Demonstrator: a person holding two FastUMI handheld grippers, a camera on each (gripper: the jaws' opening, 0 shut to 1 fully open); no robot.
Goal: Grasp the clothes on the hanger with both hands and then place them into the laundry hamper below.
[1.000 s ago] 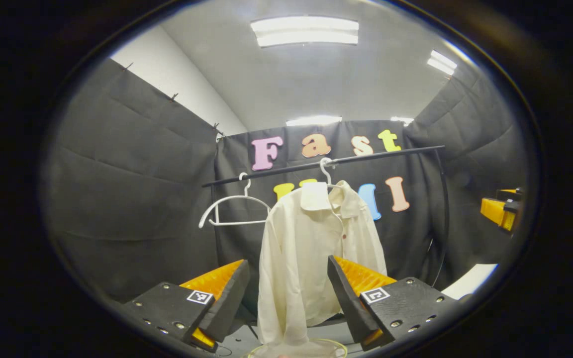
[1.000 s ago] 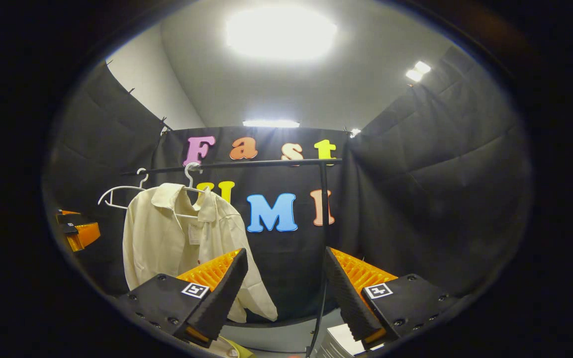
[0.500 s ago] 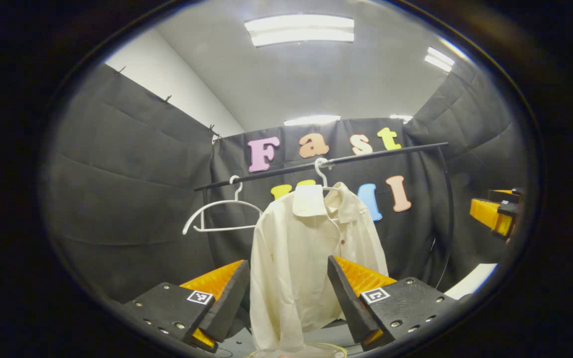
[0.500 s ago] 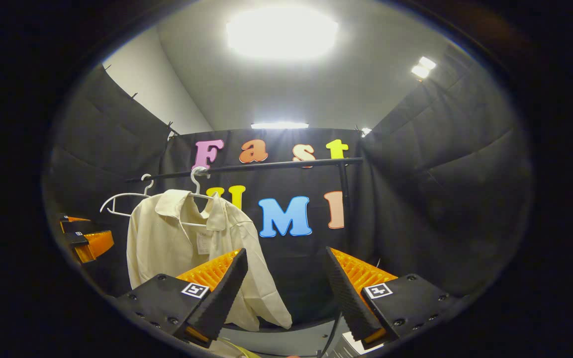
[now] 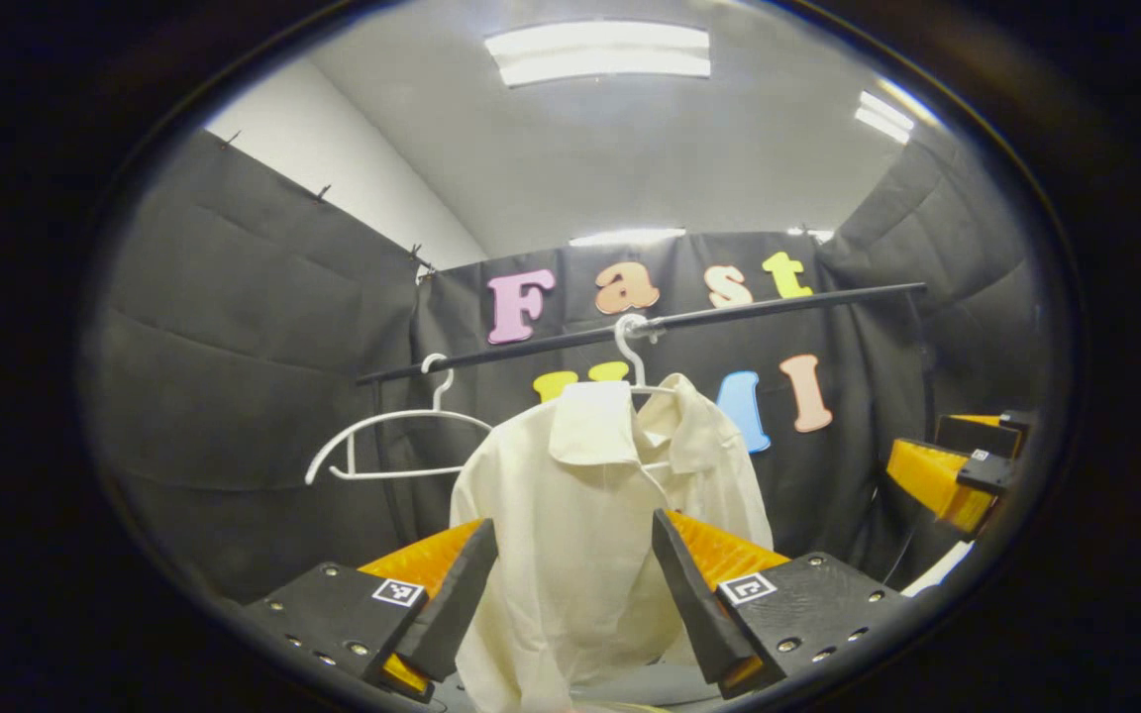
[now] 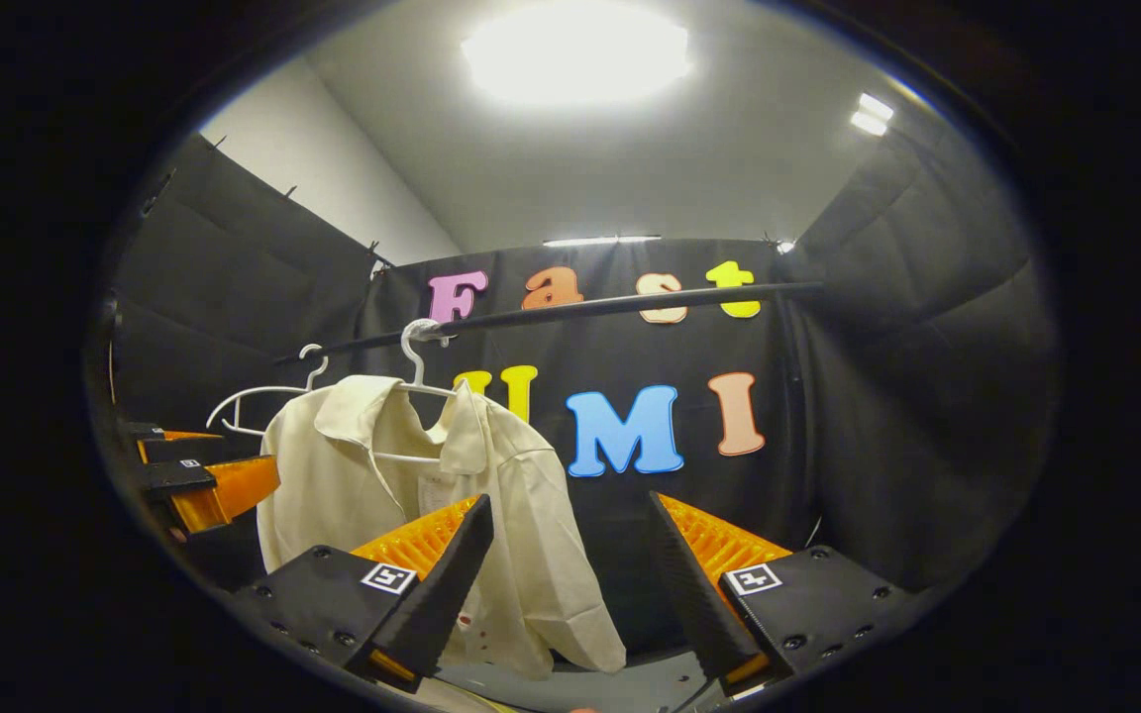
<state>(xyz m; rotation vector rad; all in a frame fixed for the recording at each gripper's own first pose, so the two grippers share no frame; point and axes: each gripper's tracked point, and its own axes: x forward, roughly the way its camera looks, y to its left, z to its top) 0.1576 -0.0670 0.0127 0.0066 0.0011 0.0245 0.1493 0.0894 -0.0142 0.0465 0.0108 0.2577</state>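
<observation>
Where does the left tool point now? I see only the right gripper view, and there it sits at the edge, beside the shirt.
Observer: In the left gripper view the left tool points straight at the shirt; the cloth shows between its fingers.
Operator: Is that tool open?
Observer: Yes, its fingers stand wide apart and hold nothing.
Operator: The second hanger is half hidden for me. Does it carry anything?
Observer: No. The second hanger is bare, and it hangs on the rail to the left of the shirt in that view.

Both views face rail (image 5: 630,332), near shirt (image 5: 590,515); share it.
</observation>
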